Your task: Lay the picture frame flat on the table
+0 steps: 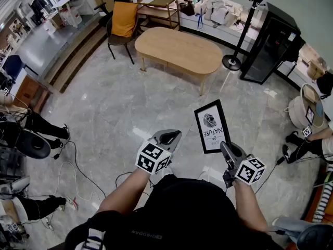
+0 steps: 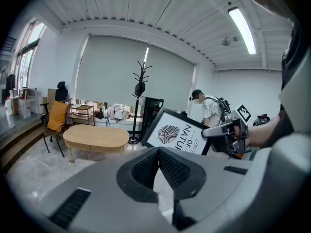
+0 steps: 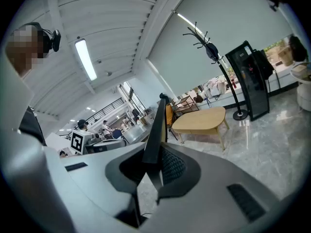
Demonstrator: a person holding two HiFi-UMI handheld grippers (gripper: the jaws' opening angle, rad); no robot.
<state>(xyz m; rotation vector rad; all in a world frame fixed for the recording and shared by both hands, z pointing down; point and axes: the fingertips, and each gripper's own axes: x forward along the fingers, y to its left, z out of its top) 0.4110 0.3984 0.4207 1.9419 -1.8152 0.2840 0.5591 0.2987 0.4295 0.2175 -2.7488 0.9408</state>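
Note:
The black-framed picture frame (image 1: 212,125) with a leaf print hangs in the air above the grey floor, tilted, with my right gripper (image 1: 227,150) shut on its lower edge. In the right gripper view the picture frame (image 3: 156,125) stands edge-on between the pads of that gripper (image 3: 153,165). My left gripper (image 1: 169,137) floats to the frame's left, shut and empty. The left gripper view shows its pads pressed together (image 2: 158,154), with the picture frame (image 2: 175,134) and my right gripper (image 2: 221,130) beyond them. The oval wooden table (image 1: 177,48) stands well ahead, across open floor.
A chair with an orange cushion (image 1: 124,20) stands left of the table. To the table's right are a coat stand (image 1: 232,61) and a black cabinet (image 1: 268,46). Cables (image 1: 78,171) trail on the floor at left, near people's legs (image 1: 44,126).

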